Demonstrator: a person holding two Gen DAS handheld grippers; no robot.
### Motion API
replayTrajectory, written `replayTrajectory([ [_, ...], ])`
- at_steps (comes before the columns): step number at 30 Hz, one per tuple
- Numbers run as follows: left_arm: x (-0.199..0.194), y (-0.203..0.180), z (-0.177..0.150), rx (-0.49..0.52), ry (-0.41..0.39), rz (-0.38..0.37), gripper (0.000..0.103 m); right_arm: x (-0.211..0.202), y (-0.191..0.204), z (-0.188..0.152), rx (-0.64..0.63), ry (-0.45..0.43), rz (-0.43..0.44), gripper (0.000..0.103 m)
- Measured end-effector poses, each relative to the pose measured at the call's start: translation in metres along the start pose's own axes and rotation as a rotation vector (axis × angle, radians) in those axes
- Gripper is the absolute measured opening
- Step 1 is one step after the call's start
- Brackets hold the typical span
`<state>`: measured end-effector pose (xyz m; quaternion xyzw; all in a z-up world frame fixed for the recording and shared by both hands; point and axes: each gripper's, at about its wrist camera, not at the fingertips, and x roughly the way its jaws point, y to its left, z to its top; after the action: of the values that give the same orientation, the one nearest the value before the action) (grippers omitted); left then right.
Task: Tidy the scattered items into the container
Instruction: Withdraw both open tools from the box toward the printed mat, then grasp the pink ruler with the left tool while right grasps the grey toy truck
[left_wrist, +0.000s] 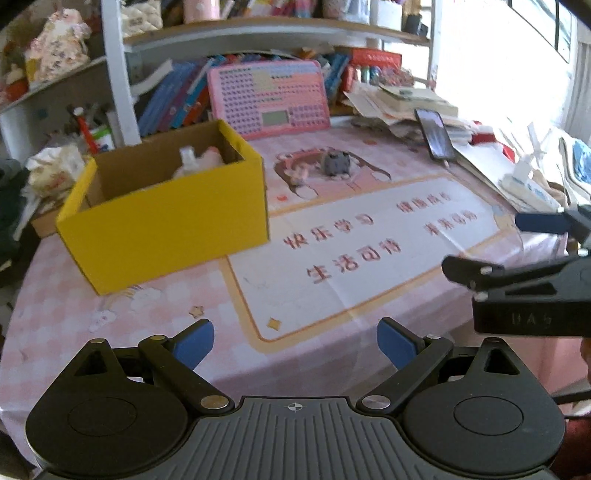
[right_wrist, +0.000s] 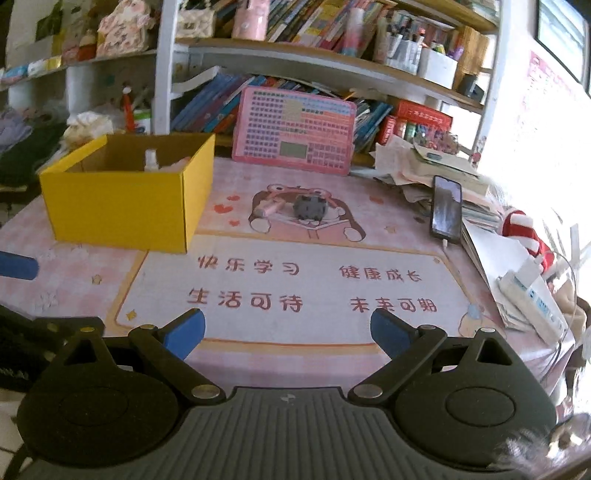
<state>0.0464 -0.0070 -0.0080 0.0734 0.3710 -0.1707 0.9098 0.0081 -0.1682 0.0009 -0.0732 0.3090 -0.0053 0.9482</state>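
Observation:
A yellow cardboard box stands on the pink table mat at the left; it also shows in the right wrist view. A white bottle and pink items lie inside it. A small grey toy and a pink tube lie on the mat behind the printed text, also seen in the right wrist view as the grey toy and the pink tube. My left gripper is open and empty above the near mat. My right gripper is open and empty.
A pink keyboard toy leans on books at the back. A phone leans on a paper pile at the right. Shelves with books rise behind. The right gripper shows in the left wrist view.

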Motion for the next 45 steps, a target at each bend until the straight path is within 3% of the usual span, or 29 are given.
replayTrajectory([
  [12, 0.032, -0.024, 0.022, 0.023, 0.015, -0.051, 0.097, 0.024, -0.032, 0.002, 0.019, 0.051, -0.01, 0.097],
  [25, 0.103, -0.06, 0.081, 0.033, 0.04, -0.039, 0.097, 0.1, -0.099, 0.038, 0.035, 0.077, 0.033, 0.097],
  [35, 0.156, -0.066, 0.13, 0.001, 0.038, 0.061, 0.097, 0.17, -0.147, 0.071, 0.123, 0.114, 0.139, 0.097],
  [45, 0.192, -0.067, 0.153, 0.001, 0.046, 0.14, 0.097, 0.238, -0.139, 0.11, 0.127, 0.126, 0.292, 0.096],
])
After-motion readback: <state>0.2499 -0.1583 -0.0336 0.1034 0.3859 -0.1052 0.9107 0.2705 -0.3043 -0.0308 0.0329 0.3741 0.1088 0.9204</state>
